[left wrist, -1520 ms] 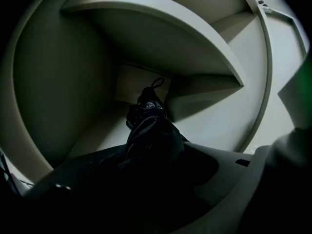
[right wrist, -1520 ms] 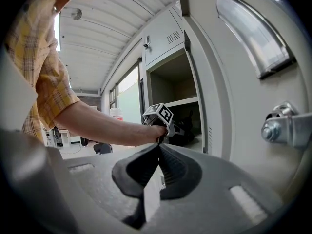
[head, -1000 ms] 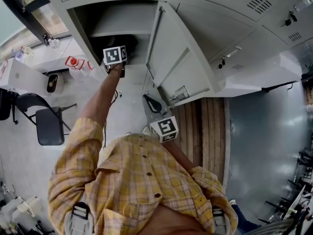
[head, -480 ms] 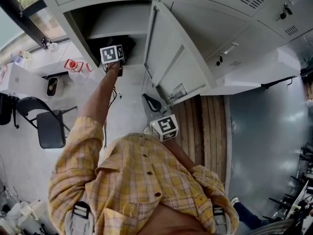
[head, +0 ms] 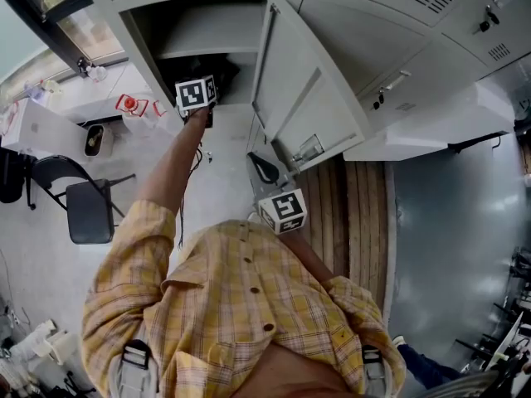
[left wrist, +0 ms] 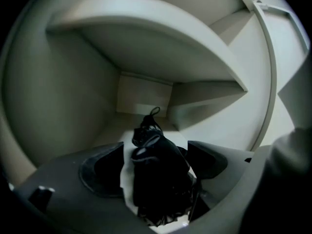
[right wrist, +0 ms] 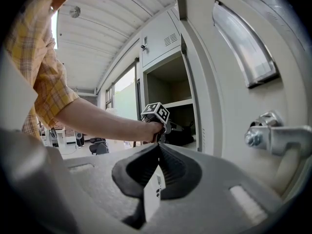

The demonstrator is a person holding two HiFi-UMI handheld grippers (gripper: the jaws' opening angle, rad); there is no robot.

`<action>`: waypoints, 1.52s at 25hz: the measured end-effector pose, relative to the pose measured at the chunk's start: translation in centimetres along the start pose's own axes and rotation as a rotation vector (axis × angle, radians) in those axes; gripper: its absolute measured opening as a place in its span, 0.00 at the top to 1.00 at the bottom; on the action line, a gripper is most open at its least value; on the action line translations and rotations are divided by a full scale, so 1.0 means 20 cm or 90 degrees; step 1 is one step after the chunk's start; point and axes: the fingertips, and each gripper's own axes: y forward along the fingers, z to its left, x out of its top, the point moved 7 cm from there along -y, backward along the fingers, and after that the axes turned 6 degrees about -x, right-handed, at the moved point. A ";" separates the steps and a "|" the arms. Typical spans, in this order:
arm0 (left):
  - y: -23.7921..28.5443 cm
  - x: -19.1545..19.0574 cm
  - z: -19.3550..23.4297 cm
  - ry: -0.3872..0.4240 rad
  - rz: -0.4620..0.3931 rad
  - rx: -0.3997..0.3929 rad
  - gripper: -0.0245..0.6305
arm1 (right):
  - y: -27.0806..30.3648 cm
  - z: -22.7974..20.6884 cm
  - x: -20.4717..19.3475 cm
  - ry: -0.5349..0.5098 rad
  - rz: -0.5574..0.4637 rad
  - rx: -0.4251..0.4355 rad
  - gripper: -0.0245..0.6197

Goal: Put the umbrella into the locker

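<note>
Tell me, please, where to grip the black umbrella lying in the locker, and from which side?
Grip the thick folded middle of the umbrella, coming from the open front of the locker: its length points inward, a shelf sits above it, and the far strap is thin.

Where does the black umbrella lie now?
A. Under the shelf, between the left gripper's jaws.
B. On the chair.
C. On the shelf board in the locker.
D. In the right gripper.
A: the umbrella lies on the locker floor below the shelf, inside the left gripper, whose jaws have just been opening and stand apart on both sides of it.
</note>
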 end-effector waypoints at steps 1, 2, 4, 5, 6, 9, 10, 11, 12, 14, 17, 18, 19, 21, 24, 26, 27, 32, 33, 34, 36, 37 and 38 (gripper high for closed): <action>-0.02 0.01 0.00 0.011 -0.008 0.014 0.35 | 0.00 0.01 0.00 -0.001 -0.001 0.001 0.97; -0.05 0.03 -0.01 0.022 -0.015 0.025 0.36 | 0.00 0.01 0.00 -0.002 -0.002 0.003 0.97; -0.09 0.05 -0.03 0.039 -0.025 0.029 0.36 | 0.00 0.03 0.00 -0.003 -0.003 0.005 0.97; -0.11 0.06 -0.04 0.042 -0.029 0.027 0.39 | 0.00 0.04 0.00 -0.004 -0.003 0.006 0.97; -0.13 0.07 -0.05 0.043 -0.033 0.024 0.42 | -0.01 0.04 0.00 -0.004 -0.003 0.007 0.97; -0.17 0.07 -0.09 0.039 -0.046 0.005 0.51 | -0.02 0.05 0.01 -0.003 -0.006 0.004 0.97; -0.18 0.06 -0.10 0.039 -0.052 -0.004 0.54 | -0.02 0.05 0.01 -0.002 -0.007 0.002 0.97; -0.19 0.05 -0.11 0.039 -0.057 -0.009 0.57 | -0.03 0.05 0.01 -0.002 -0.009 0.001 0.97; -0.21 0.05 -0.12 0.041 -0.062 -0.012 0.61 | -0.03 0.05 0.01 -0.001 -0.009 0.000 0.97; -0.27 0.03 -0.14 0.046 -0.068 -0.015 0.80 | -0.05 0.06 0.01 0.000 -0.010 -0.002 0.97; -0.34 0.00 -0.17 0.058 -0.067 -0.032 0.96 | -0.06 0.07 0.02 0.001 -0.014 -0.001 0.97; -0.37 -0.01 -0.18 0.060 -0.066 -0.038 0.96 | -0.07 0.07 0.02 0.002 -0.015 -0.001 0.97; -0.40 -0.02 -0.19 0.061 -0.069 -0.042 0.96 | -0.07 0.08 0.02 0.002 -0.016 -0.002 0.97; -0.45 -0.03 -0.22 0.068 -0.076 -0.048 0.96 | -0.07 0.09 0.02 0.000 -0.018 -0.002 0.97; -0.51 -0.08 -0.26 0.070 -0.081 -0.064 0.96 | -0.07 0.11 0.02 -0.003 -0.020 -0.005 0.97; -0.55 -0.11 -0.28 0.068 -0.083 -0.070 0.96 | -0.07 0.13 0.02 0.002 -0.026 -0.005 0.97; -0.58 -0.13 -0.28 0.069 -0.083 -0.071 0.96 | -0.06 0.14 0.02 0.007 -0.028 -0.004 0.97; -0.72 -0.23 -0.30 0.055 -0.089 -0.084 0.96 | -0.08 0.18 0.00 0.016 -0.024 -0.009 0.97; -0.74 -0.24 -0.30 0.050 -0.090 -0.087 0.96 | -0.08 0.18 0.01 0.018 -0.025 -0.009 0.97; -0.76 -0.26 -0.31 0.043 -0.090 -0.090 0.96 | -0.08 0.18 0.01 0.020 -0.028 -0.010 0.97; -0.81 -0.29 -0.32 0.033 -0.089 -0.094 0.96 | -0.08 0.19 0.02 0.021 -0.033 -0.010 0.97; -0.83 -0.31 -0.32 0.029 -0.089 -0.095 0.96 | -0.09 0.19 0.02 0.021 -0.035 -0.010 0.97; -0.85 -0.33 -0.33 0.023 -0.089 -0.097 0.96 | -0.09 0.20 0.02 0.021 -0.036 -0.010 0.97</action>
